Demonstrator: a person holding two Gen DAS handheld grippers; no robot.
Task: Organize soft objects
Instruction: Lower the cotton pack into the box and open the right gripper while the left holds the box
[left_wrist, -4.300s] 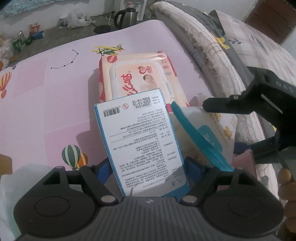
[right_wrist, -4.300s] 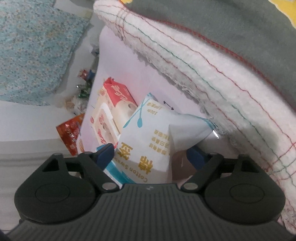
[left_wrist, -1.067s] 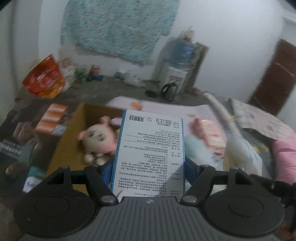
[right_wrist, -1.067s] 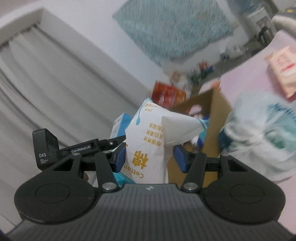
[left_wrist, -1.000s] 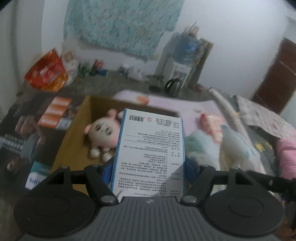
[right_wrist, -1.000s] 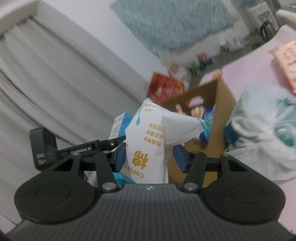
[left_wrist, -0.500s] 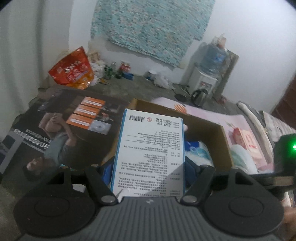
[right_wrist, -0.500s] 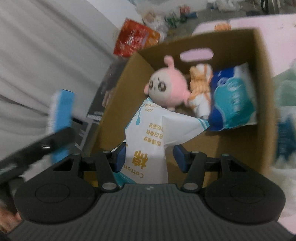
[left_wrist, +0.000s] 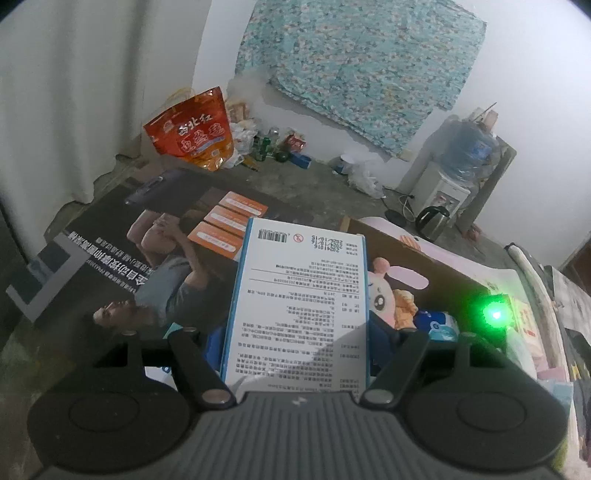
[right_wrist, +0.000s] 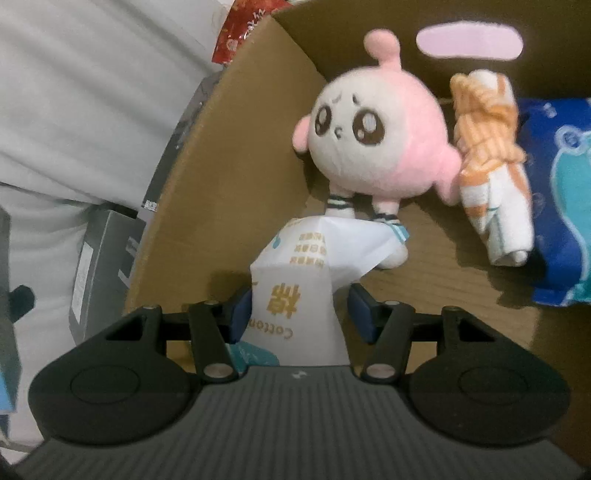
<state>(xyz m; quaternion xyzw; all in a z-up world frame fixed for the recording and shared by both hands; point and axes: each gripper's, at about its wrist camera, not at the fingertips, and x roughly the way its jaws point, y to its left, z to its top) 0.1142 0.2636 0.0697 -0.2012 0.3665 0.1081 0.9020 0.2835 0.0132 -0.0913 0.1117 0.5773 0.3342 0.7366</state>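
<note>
My left gripper (left_wrist: 295, 332) is shut on a white and blue pack (left_wrist: 299, 306) with printed text, held above the near left edge of the cardboard box (left_wrist: 443, 269). My right gripper (right_wrist: 299, 310) is shut on a white cotton swab bag (right_wrist: 299, 273), lowered inside the box (right_wrist: 229, 184), its top touching the feet of a pink plush doll (right_wrist: 376, 140). An orange striped cloth (right_wrist: 487, 155) and a blue tissue pack (right_wrist: 561, 206) lie to the doll's right. The doll also shows in the left wrist view (left_wrist: 380, 295).
A dark printed poster (left_wrist: 155, 251) lies on the floor left of the box. A red snack bag (left_wrist: 192, 133), bottles, a water dispenser (left_wrist: 454, 181) and a kettle (left_wrist: 430, 218) stand by the far wall. The right gripper's green light (left_wrist: 495, 314) glows at the right.
My right gripper has gone down into the box with the swab bag, close to the doll. My left gripper has stayed near the box's left edge, still holding its pack.
</note>
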